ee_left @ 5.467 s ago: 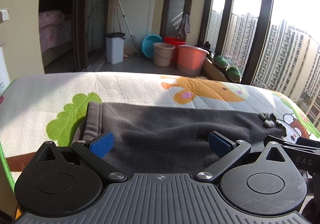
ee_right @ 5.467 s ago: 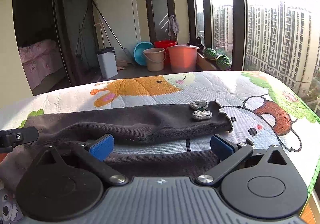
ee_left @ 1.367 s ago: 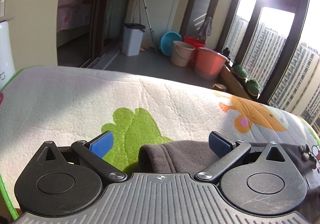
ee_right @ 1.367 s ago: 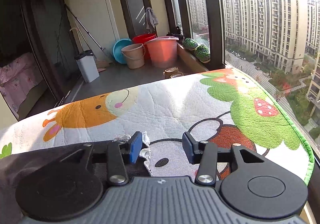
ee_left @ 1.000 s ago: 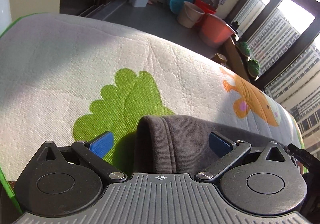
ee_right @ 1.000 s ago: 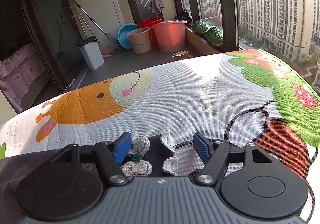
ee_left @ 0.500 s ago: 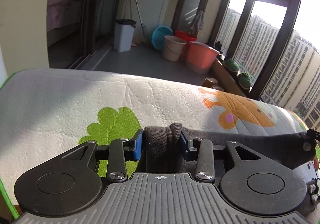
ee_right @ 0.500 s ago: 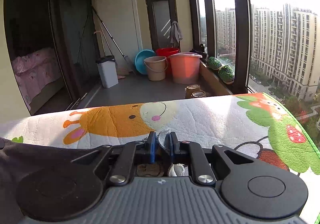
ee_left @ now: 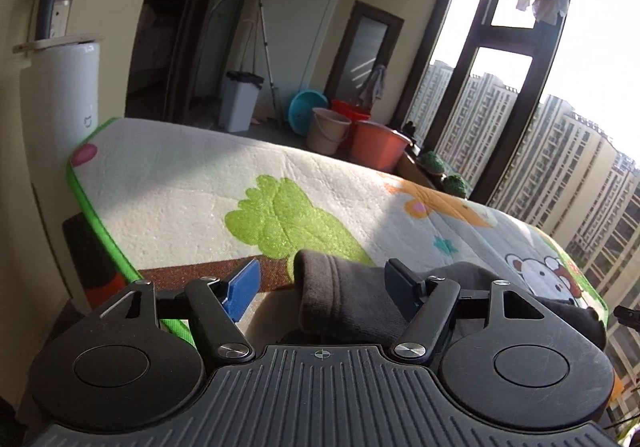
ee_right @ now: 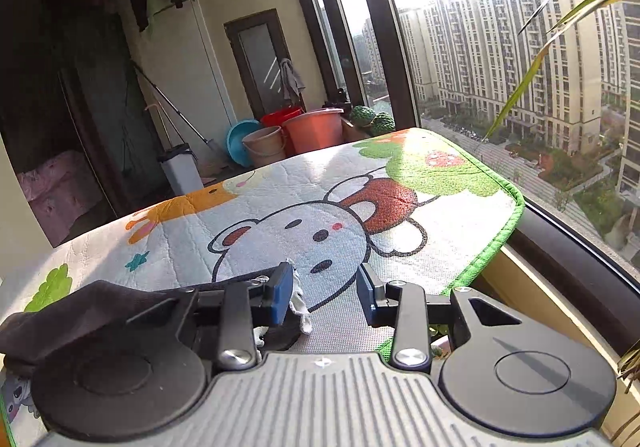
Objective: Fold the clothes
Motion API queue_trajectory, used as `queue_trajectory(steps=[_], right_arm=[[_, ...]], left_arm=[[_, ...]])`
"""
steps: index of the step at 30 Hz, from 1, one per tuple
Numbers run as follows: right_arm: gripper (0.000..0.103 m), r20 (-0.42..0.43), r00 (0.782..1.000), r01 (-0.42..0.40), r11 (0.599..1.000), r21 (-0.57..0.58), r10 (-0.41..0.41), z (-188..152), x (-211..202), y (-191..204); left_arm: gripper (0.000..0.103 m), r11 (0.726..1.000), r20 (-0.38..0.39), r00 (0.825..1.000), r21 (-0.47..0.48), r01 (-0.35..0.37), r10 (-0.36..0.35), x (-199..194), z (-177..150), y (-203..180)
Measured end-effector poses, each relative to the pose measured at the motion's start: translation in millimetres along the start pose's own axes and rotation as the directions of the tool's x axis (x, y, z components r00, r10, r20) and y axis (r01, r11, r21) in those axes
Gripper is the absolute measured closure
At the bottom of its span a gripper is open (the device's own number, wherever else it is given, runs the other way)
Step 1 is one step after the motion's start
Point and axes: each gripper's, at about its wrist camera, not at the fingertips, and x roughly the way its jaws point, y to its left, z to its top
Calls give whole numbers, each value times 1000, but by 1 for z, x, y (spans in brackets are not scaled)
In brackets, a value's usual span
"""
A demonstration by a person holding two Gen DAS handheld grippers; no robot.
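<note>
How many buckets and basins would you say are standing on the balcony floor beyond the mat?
4: teal basin leaning at back, red bucket behind, beige bucket in front, orange bucket nearest the window. Others may be hidden.

The right gripper [ee_right: 324, 293] hangs low over the cartoon mat [ee_right: 280, 207], its blue-padded jaws apart. A dark grey garment [ee_right: 92, 311] lies at the left, its white frilled edge [ee_right: 299, 303] just beside the left pad. Buckets [ee_right: 296, 135] stand beyond by the window [ee_right: 480, 47]

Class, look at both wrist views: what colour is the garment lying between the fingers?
Dark grey garment, with a ribbed band; it shows best in the left wrist view.
</note>
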Motion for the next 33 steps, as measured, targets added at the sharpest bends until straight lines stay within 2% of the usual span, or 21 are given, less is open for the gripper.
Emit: queue_trajectory(steps=[2, 4, 6, 8, 9, 10, 11, 12, 13, 15, 18, 19, 21, 23, 25, 26, 27, 29, 30, 31, 33], right_arm=[[67, -44, 997, -59, 994, 91, 64, 1, 6, -5], [55, -90, 985, -135, 980, 144, 148, -6, 12, 2], [48, -126, 980, -142, 985, 94, 154, -16, 19, 19], [49, -166, 980, -109, 994, 13, 110, -28, 27, 39], [69, -172, 980, -106, 994, -15, 102, -31, 30, 46], [84, -179, 980, -102, 994, -44, 93, -34, 32, 54], [86, -185, 979, -99, 992, -72, 84, -37, 34, 62], [89, -173, 982, -99, 990, -103, 80, -36, 33, 69], [89, -139, 986, -107, 985, -132, 88, -28, 29, 77], [90, -64, 991, -125, 977, -175, 116, -7, 19, 88], [90, 50, 992, -103, 967, -234, 118, 24, 8, 97], [90, 68, 992, -87, 967, -241, 106, 29, 8, 96], [89, 43, 996, -71, 974, -214, 82, 29, 16, 84], [86, -21, 999, -32, 983, -181, 29, 19, 33, 67], [85, -71, 996, 41, 988, -147, -51, 4, 48, 49], [84, -88, 993, 70, 991, -114, -80, -2, 52, 40], [81, -106, 992, 65, 997, -50, -70, -8, 54, 28], [71, -115, 993, 14, 996, 90, -4, -12, 50, 11], [61, -109, 994, 3, 989, 148, 13, -14, 48, 4], [57, -100, 995, -2, 982, 188, 22, -16, 46, 1], [57, -82, 996, -13, 971, 240, 34, -22, 42, -1]], left_arm=[[13, 1000, -14, 1000, -18, 5, -5, 8, 5, -2], [10, 1000, -37, 999, -7, -20, 20, 20, 6, -7], [9, 999, -78, 996, 1, -42, 42, 35, 5, -12], [9, 999, -137, 990, -21, -47, 43, 55, 2, -11], [9, 998, -164, 985, -31, -59, 53, 66, 1, -10], [11, 996, -188, 980, -33, -77, 70, 77, 0, -10], [15, 995, -198, 976, -23, -94, 88, 85, -1, -11], [46, 995, -198, 975, 5, -103, 102, 90, -1, -13], [63, 995, -199, 975, 22, -99, 101, 92, -1, -16], [72, 996, -157, 984, 40, -78, 84, 82, 4, -22], [72, 997, -97, 995, 67, -28, 35, 55, 8, -29], [72, 997, -88, 996, 74, -20, 26, 48, 7, -32], [70, 995, -86, 996, 96, -26, 34, 35, -1, -33], [63, 994, -105, 992, 93, -59, 69, 35, -10, -27], [58, 990, -117, 984, 77, -122, 131, 39, -16, -17], [53, 990, -122, 983, 48, -132, 137, 40, -16, -10], [44, 990, -121, 983, 11, -138, 139, 38, -15, -3], [38, 990, -91, 987, -27, -138, 135, 33, -9, 0], [32, 992, -71, 990, -24, -121, 119, 29, -7, -5], [25, 995, -51, 994, -18, -102, 101, 26, -4, -10], [16, 999, -37, 999, 17, -30, 30, 24, 0, -29]])
